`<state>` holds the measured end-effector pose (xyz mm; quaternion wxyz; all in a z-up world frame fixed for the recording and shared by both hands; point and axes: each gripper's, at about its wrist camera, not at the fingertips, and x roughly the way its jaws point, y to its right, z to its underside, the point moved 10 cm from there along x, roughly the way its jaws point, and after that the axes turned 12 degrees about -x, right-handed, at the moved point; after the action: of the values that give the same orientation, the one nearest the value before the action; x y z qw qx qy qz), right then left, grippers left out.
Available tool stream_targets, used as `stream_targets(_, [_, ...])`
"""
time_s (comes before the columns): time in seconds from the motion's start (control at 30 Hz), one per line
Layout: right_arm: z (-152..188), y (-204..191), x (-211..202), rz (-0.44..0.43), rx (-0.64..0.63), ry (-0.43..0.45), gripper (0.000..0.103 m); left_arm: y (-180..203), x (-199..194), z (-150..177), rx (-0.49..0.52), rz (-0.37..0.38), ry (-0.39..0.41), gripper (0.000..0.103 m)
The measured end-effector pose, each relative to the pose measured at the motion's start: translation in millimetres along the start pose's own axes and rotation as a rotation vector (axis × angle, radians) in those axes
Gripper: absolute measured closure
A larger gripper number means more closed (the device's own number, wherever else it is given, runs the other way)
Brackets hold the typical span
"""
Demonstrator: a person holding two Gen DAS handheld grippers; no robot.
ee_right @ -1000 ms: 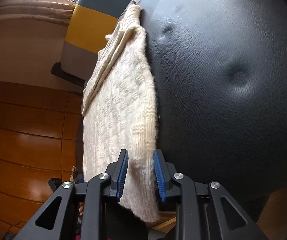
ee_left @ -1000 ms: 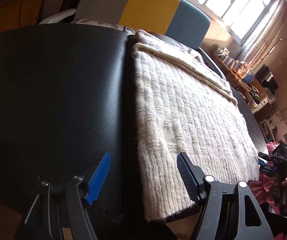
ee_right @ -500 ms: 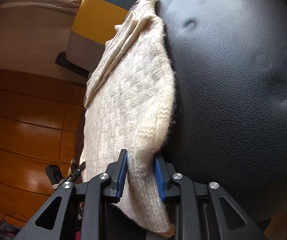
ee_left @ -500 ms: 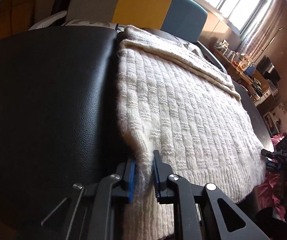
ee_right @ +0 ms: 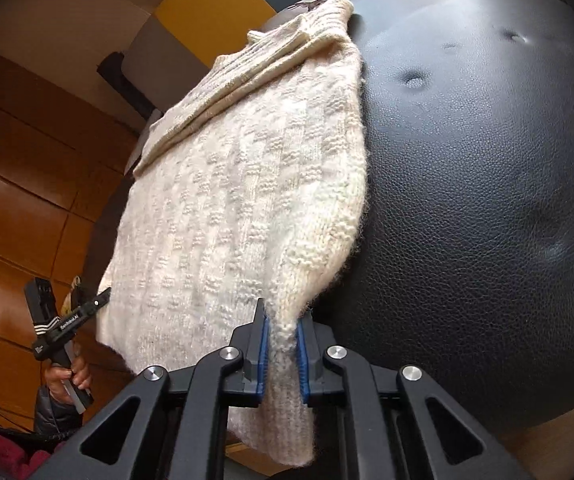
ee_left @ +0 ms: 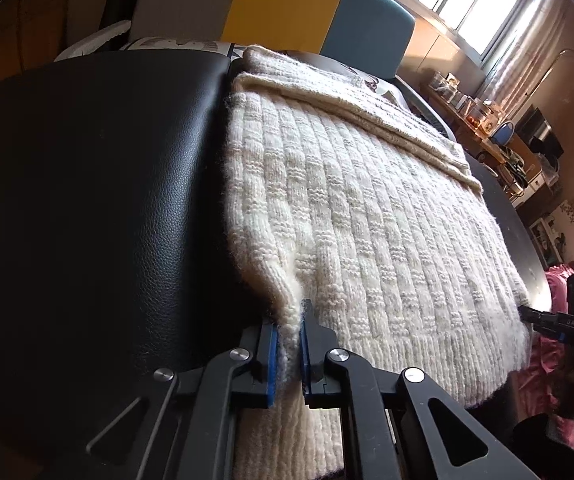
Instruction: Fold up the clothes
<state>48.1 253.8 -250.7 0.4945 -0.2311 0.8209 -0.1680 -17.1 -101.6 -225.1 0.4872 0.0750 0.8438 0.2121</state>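
Note:
A cream knitted sweater (ee_left: 367, 216) lies flat on a black padded leather surface (ee_left: 95, 184), its sleeves folded across the far end. My left gripper (ee_left: 289, 356) is shut on the sweater's near left hem corner, and the knit puckers up between the blue pads. In the right wrist view the same sweater (ee_right: 239, 184) stretches away over the black surface (ee_right: 487, 168). My right gripper (ee_right: 281, 354) is shut on the near right hem corner, with the ribbed hem hanging below the pads. Each view catches the other gripper at the far hem corner.
Past the sweater stands a backrest in grey, yellow and teal panels (ee_left: 283, 4). Windows and a cluttered desk (ee_left: 499, 136) fill the right background. Pink cloth (ee_left: 567, 364) lies beyond the right edge. A hand (ee_right: 69, 376) holds the other gripper over the wooden floor (ee_right: 11, 200).
My left gripper went from open beside the hem to shut on its corner. Both grippers have lifted their hem corners slightly, and the right view has swung so more sweater shows.

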Motion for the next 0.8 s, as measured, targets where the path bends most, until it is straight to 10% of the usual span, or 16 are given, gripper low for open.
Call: stream_targets(0.8, [-5, -9, 0, -0.032, -0.044, 0.048, 0.078, -3, 3, -3, -0.063, 0.020, -0.025, 0.091])
